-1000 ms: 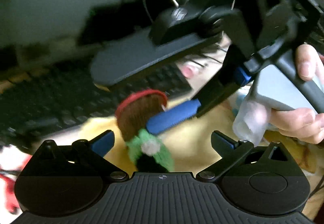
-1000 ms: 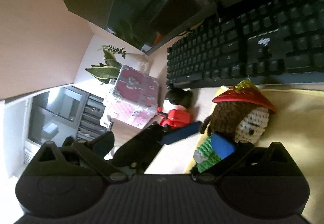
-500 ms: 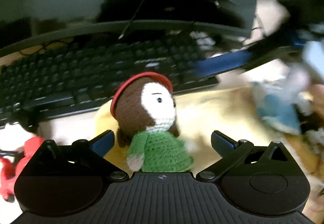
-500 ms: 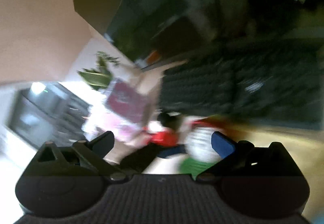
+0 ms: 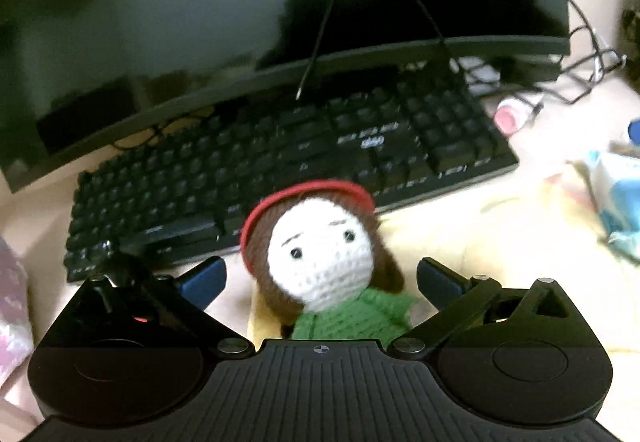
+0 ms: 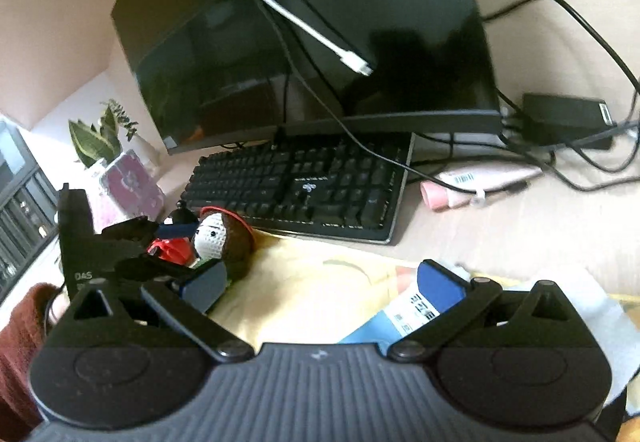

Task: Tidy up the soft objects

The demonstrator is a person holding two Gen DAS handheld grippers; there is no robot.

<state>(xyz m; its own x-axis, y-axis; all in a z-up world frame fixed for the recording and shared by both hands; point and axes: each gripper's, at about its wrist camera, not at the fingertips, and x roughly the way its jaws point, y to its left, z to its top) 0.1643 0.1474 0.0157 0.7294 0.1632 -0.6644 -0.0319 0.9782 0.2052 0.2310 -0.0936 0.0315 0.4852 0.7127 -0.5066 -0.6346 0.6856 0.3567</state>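
Observation:
A crochet doll (image 5: 320,262) with a red hat, brown hair, white face and green body stands upright at the edge of a yellow cloth (image 5: 500,242), facing the left wrist camera. My left gripper (image 5: 322,282) is open, one finger on each side of the doll's body, with gaps showing on both sides. In the right wrist view the doll (image 6: 224,238) sits far left between the left gripper's fingers (image 6: 176,231). My right gripper (image 6: 320,282) is open over the yellow cloth (image 6: 312,282), holding nothing.
A black keyboard (image 6: 296,194) and dark monitor (image 6: 320,42) lie behind the doll. A red toy (image 6: 172,248), pink box (image 6: 128,186) and plant (image 6: 100,138) are at left. A blue packet (image 6: 400,318), pink tube (image 6: 440,196) and cables lie at right.
The right gripper has drawn back to the right, away from the doll. The doll now stands upright, facing the left camera, and sits deeper between the left gripper's fingers.

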